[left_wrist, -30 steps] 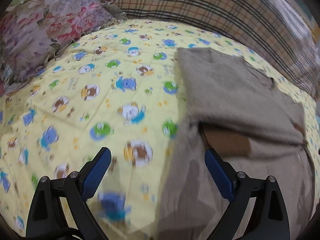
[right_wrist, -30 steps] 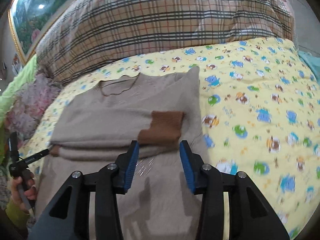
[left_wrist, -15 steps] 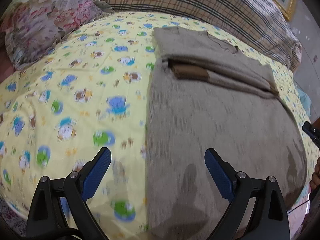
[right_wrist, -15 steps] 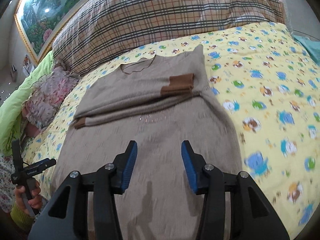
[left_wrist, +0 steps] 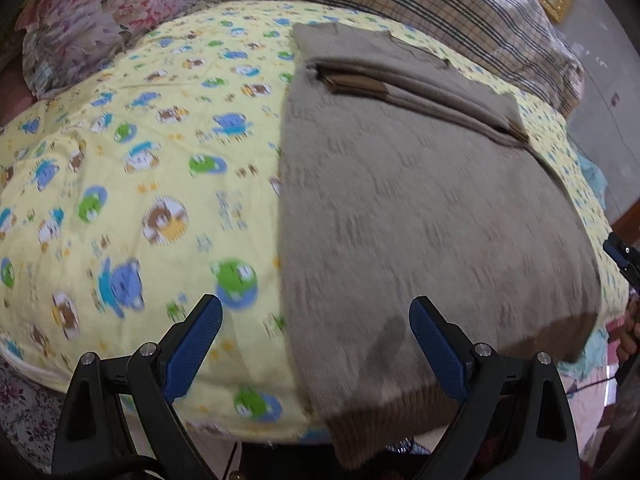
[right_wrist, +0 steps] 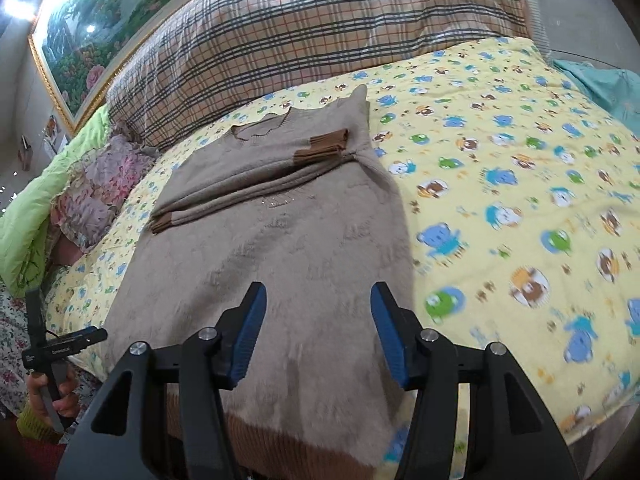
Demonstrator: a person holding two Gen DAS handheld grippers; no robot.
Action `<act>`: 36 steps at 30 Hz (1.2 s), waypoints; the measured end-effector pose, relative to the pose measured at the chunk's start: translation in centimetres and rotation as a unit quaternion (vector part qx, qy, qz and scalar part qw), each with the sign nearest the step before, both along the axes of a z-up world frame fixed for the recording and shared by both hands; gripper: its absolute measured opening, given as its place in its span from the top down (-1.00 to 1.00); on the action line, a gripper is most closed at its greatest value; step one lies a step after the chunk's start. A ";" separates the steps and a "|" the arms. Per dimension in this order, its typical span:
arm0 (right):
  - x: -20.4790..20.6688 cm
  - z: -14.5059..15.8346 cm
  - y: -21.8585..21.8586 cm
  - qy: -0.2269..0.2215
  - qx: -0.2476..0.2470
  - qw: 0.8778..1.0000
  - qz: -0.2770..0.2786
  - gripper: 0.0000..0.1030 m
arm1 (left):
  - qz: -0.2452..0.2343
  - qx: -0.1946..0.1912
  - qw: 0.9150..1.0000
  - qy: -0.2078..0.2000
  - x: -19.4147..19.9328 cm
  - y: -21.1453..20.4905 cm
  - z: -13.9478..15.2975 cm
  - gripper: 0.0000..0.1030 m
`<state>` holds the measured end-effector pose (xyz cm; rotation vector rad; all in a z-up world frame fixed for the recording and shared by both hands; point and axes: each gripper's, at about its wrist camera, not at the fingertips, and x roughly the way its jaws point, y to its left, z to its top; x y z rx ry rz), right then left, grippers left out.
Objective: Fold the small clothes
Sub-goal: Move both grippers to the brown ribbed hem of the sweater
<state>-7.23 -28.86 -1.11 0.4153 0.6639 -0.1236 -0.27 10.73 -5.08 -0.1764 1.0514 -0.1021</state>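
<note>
The sweater (right_wrist: 280,240) lies flat on the bed (right_wrist: 520,168), sleeves folded across its chest (brown cuffs showing). The left claw (left_wrist: 316,340) hangs spread, empty, over its hem edge; the right claw (right_wrist: 318,320), empty, has just been opening above the hem.

We count one beige sweater (right_wrist: 280,240) with two brown cuffs (right_wrist: 326,142), one yellow cartoon-print quilt (right_wrist: 520,200), one plaid blanket (right_wrist: 320,32), one floral pillow (left_wrist: 92,20), one framed painting (right_wrist: 100,32), and two tongs (left_wrist: 316,344) (right_wrist: 316,332).
</note>
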 end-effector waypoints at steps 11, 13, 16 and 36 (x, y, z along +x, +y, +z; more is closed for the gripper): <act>-4.5 -1.9 1.1 0.012 -0.006 0.998 0.069 -0.16 | -0.041 -0.088 0.995 0.029 -4.1 0.0 -2.5 -0.85; -5.4 -2.4 1.2 0.018 0.000 0.996 0.084 -0.16 | -0.045 -0.096 0.994 0.023 -4.6 -0.1 -2.6 -0.85; -6.7 -3.1 0.8 0.025 0.010 0.996 0.085 -0.17 | -0.053 -0.109 0.992 0.022 -4.8 -0.4 -2.8 -0.85; -6.2 -6.9 1.8 0.016 0.092 0.984 0.149 -0.20 | -0.086 -0.159 0.982 0.057 -4.4 -1.2 -4.2 0.50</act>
